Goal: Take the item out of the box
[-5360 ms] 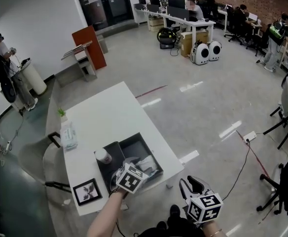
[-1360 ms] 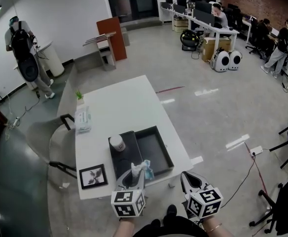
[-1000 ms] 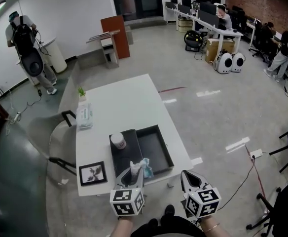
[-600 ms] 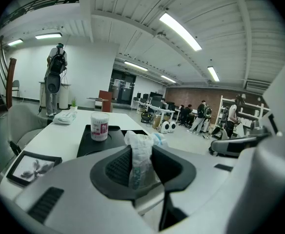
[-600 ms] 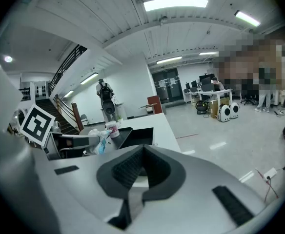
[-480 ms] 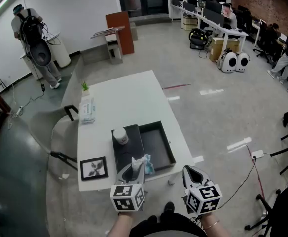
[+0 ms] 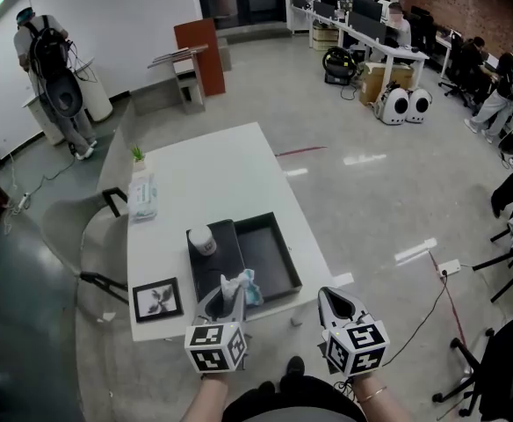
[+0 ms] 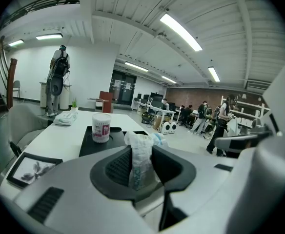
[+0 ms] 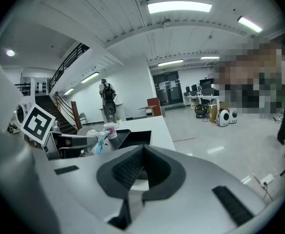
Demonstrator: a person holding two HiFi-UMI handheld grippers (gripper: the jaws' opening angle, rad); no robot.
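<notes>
My left gripper (image 7: 230, 295) is shut on a crumpled white and blue plastic packet (image 7: 240, 285), held up over the near edge of the black box (image 7: 278, 281). In the left gripper view the packet (image 8: 138, 141) stands upright between the pads of the left gripper (image 8: 141, 156). The box is a shallow black tray on the white table (image 7: 204, 174); its lid (image 7: 226, 266) lies beside it on the left and carries a white canister (image 7: 202, 240). My right gripper (image 7: 336, 302) hangs off the table's near right corner, shut and empty; its own view shows the jaws (image 9: 141, 161) pressed together.
A framed picture (image 7: 156, 299) lies at the table's near left. A tissue pack (image 7: 141, 197) and a small plant (image 7: 137, 155) sit at the far left edge. A chair (image 7: 68, 236) stands left of the table. A person (image 7: 50, 55) stands far left; others sit at desks behind.
Several seconds ago my left gripper was down in the box; now it holds the packet up at the box's near edge. Over the last second only the view has shifted slightly.
</notes>
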